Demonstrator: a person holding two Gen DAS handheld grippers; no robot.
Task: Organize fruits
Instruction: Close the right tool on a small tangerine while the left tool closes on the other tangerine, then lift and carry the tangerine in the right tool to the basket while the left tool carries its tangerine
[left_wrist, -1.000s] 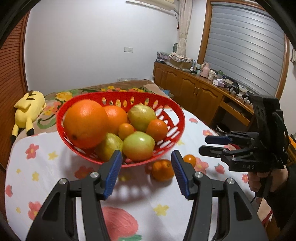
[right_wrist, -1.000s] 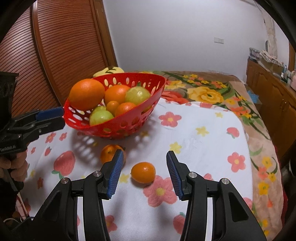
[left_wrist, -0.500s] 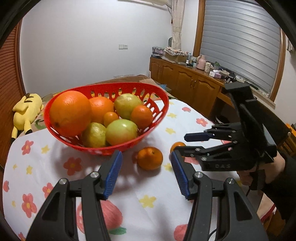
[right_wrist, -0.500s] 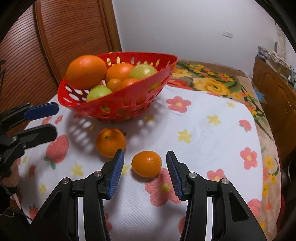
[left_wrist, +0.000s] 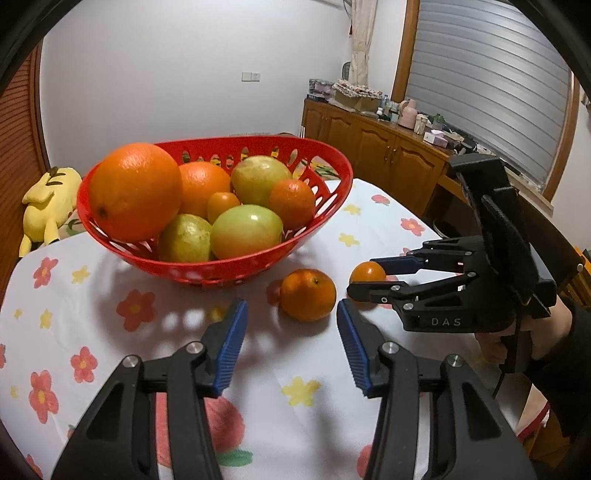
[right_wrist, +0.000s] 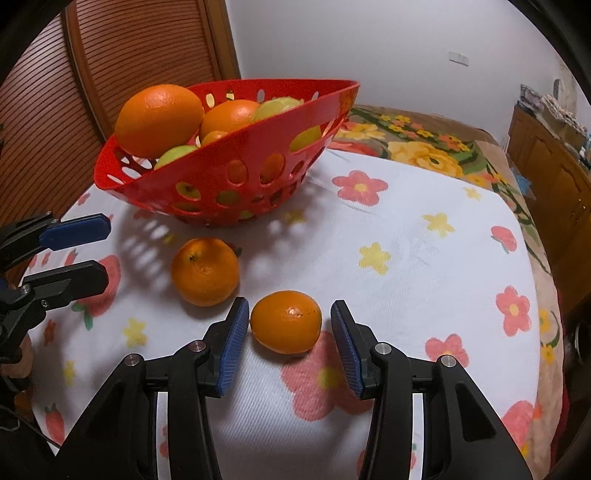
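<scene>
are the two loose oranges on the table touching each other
Apart. In the right wrist view a strip of white cloth shows between the bigger orange and the smaller orange, which sits between the open right gripper fingers.

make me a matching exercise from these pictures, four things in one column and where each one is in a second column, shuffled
Things:
1. big round orange
2. small smooth orange citrus
3. larger dimpled orange tangerine
4. yellow plush toy

Places:
A. on the flowered cloth between the red perforated plastic basket and the small citrus
B. behind the basket, off the white cloth
C. between the open blue fingers of the right gripper
D. piled at the basket's rim

Pairs: 1-D, 2-C, 3-A, 4-B
</scene>
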